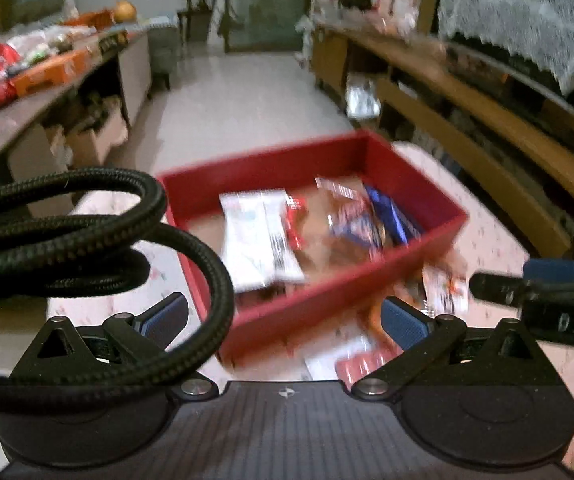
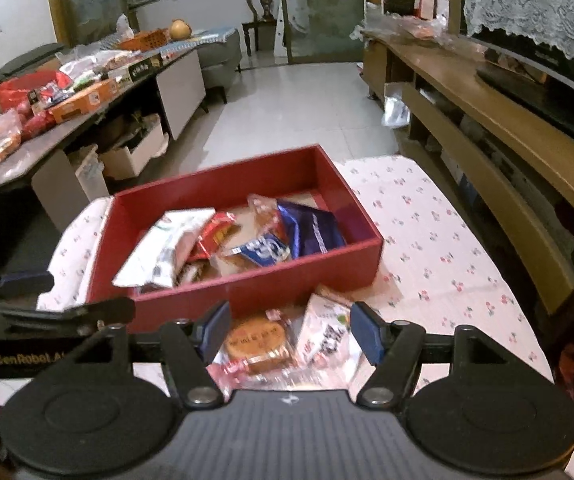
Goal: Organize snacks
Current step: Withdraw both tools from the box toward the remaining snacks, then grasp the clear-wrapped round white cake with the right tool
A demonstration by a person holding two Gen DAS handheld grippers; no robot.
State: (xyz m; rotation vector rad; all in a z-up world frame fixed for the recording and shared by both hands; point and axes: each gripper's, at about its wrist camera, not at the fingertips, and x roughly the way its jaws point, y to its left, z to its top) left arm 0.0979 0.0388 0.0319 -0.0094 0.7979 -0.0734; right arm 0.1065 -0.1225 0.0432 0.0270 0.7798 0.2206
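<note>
A red box [image 2: 255, 286] stands on a floral tablecloth and holds several snack packets: a white one [image 2: 163, 248], a red one [image 2: 215, 234] and a dark blue one [image 2: 311, 228]. It also shows, blurred, in the left wrist view [image 1: 319, 300]. Loose snacks lie in front of the box: a round cake in clear wrap [image 2: 257, 344] and a white-pink packet [image 2: 327, 336]. My right gripper [image 2: 289, 330] is open and empty just above these. My left gripper [image 1: 283, 316] is open and empty, near the box's front wall.
A black braided cable [image 1: 127, 240] loops over the left gripper's left side. A long table with many snacks [image 2: 67, 96] stands at left, a wooden shelf unit [image 2: 487, 120] at right. The tablecloth [image 2: 447, 248] extends right of the box.
</note>
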